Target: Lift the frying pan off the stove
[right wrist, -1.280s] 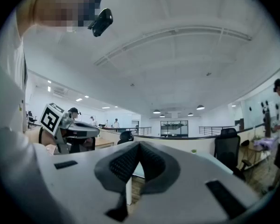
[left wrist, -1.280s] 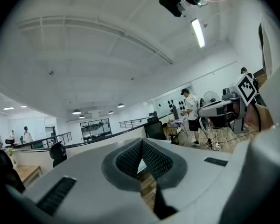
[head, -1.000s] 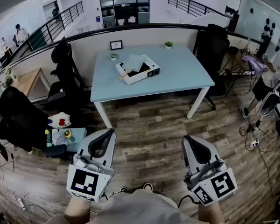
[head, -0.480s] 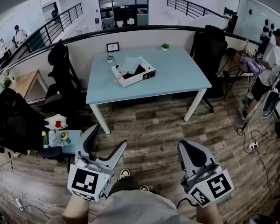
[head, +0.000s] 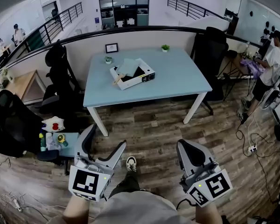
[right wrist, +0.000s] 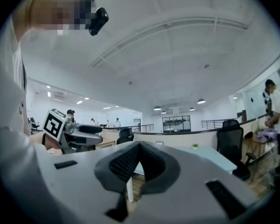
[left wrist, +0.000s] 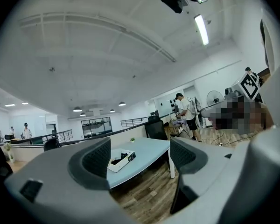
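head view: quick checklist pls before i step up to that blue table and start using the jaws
1. Left gripper ready to grasp: ok. Its jaws are opening, with nothing between them.
2. Right gripper ready to grasp: not ok. Its jaws are shut together and empty.
3. Target located: cannot tell. The white box on the table holds something dark, too small to identify.
4. Table within reach: not ok. It stands well ahead of both grippers.
5. Path to the table: ok. Only wooden floor shows straight ahead.
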`<action>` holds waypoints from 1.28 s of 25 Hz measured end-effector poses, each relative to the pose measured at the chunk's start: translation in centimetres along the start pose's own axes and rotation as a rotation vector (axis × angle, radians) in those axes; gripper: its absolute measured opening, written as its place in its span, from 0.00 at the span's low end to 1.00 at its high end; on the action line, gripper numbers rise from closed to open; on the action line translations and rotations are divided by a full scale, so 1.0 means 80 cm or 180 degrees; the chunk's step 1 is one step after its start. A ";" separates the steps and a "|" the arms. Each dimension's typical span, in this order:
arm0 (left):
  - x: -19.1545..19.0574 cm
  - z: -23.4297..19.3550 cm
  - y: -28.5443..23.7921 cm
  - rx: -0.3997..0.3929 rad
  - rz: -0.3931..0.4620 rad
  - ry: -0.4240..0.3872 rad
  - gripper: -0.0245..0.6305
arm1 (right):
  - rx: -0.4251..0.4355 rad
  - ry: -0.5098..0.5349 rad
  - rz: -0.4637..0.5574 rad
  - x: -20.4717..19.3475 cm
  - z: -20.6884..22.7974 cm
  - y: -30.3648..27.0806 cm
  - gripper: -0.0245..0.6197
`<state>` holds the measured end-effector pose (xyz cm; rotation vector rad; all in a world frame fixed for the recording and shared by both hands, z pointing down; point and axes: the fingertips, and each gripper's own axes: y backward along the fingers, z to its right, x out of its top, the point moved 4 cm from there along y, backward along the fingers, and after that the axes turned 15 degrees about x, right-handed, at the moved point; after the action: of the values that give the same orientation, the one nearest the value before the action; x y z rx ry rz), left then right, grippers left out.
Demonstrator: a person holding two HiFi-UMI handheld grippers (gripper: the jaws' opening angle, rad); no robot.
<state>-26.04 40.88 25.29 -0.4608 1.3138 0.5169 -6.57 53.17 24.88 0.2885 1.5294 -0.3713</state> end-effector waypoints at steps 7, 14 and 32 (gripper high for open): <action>-0.007 -0.017 -0.054 -0.0008 -0.0005 0.0032 0.62 | -0.0021 0.0028 -0.0053 0.001 0.043 -0.042 0.04; -0.007 -0.049 -0.136 -0.0004 -0.0009 0.0064 0.62 | -0.0034 -0.0012 -0.0126 0.004 0.094 -0.108 0.04; -0.048 -0.179 -0.374 -0.0084 -0.0191 0.0111 0.62 | -0.0150 -0.0173 -0.0349 0.002 0.228 -0.335 0.04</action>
<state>-19.99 8.07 27.06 -0.5318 1.3238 0.4785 -0.87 21.28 26.45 0.1568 1.5021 -0.4257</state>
